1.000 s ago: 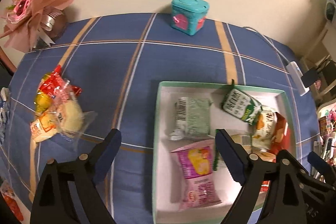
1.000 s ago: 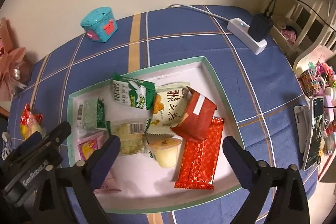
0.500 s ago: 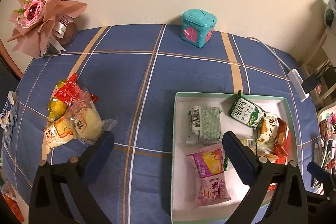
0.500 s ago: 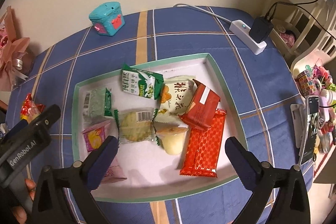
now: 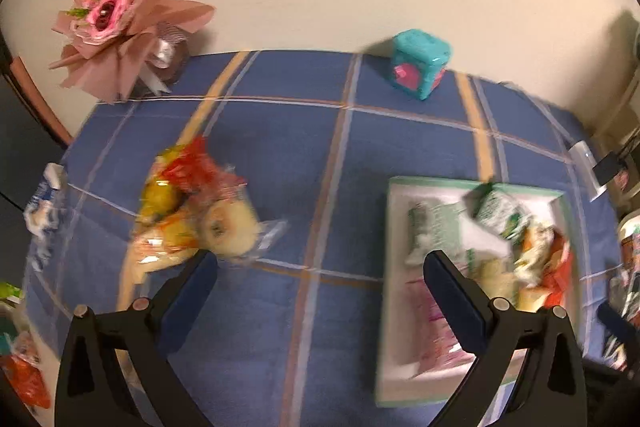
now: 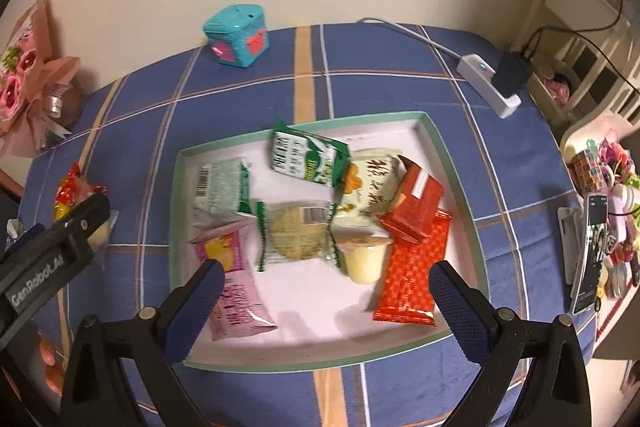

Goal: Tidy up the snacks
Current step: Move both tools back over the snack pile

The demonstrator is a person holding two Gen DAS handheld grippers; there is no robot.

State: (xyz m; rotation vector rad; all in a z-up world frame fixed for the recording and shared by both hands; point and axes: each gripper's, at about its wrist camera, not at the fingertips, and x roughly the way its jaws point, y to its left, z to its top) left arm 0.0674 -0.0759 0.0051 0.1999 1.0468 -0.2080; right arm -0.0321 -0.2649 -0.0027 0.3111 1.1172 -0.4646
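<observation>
Left claw (image 5: pixel 320 263) released, jaws spread wide, nothing between them; hovering above the blue plaid table (image 5: pixel 304 155). Left-wrist view blurred. Loose pile of snacks (image 5: pixel 196 211) lying on the cloth just beyond the left finger (image 5: pixel 192 291): red wrapper, yellow pieces, pale round item in clear film. Exact contents hard to tell through the blur. Pile well apart from the tray (image 5: pixel 390 267), which sits to the right under the other finger.

Right claw (image 6: pixel 322 283) also released, jaws wide, empty, poised over the near part of the tray (image 6: pixel 452 163). White tray with green rim, resting flat on the table (image 6: pixel 384 91). Inside: green-and-white carton (image 6: pixel 306 159) toward the far side, tilted; grey-green packet (image 6: pixel 220 187) at left; pink packet (image 6: pixel 236 291) near the left finger; round biscuit in clear wrap (image 6: pixel 298 235) at centre; jelly cup (image 6: pixel 362 257) just right of it; cream packet with writing (image 6: pixel 372 183); small red box (image 6: pixel 416 205) lying partly on the long red packet (image 6: pixel 412 275).

Same loose pile (image 6: pixel 78 195) visible at far left in the right-wrist view, partly hidden behind the left tool body (image 6: pixel 48 255).

Elsewhere: teal cube box (image 6: pixel 237 41) by the wall, pink bouquet (image 5: pixel 124 11) at the far left corner, white power strip (image 6: pixel 490 87) with black plug at far right.
</observation>
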